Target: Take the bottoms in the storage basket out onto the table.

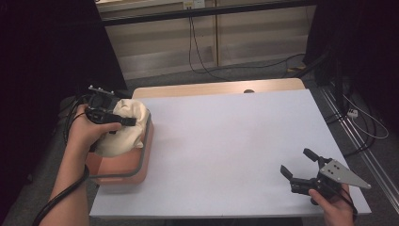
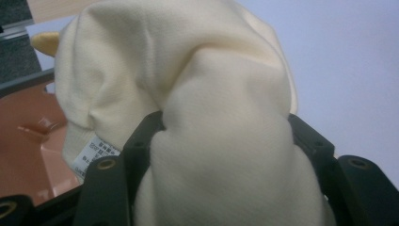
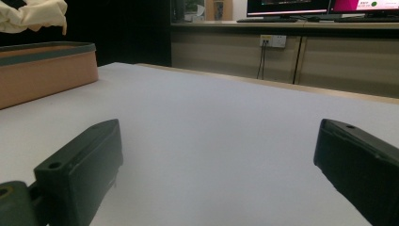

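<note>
Step in hand: pulling the cream garment out of the orange basket. My left tongs are clenched on a thick bunch of it; in the left gripper view the fabric bulges out between the two black jaws, so the grip is on a fat fold, not an edge. The garment sits at about 9 o'clock on the table, its bulk above the basket rim, with the lower folds down inside the basket as far as I can tell.

My right tongs are released, jaws wide apart, nothing between them, parked low over the bare table at about 4 o'clock and aimed across it toward the basket.

Next move, my read: lift until the hanging fabric is clear of the rim, then carry it toward table centre. The grip needs to stay firm, since a bunch like this can slide. The right tongs could take a free edge for spreading.

Materials:
- Garment: soft knit, matte, limp, heavy folds, white care label near the left jaw.
- Basket: rigid orange plastic, rounded corners, grey rim band, glossy inside.
- Table: flat, pale, smooth, wood edge at 12 o'clock.
</note>
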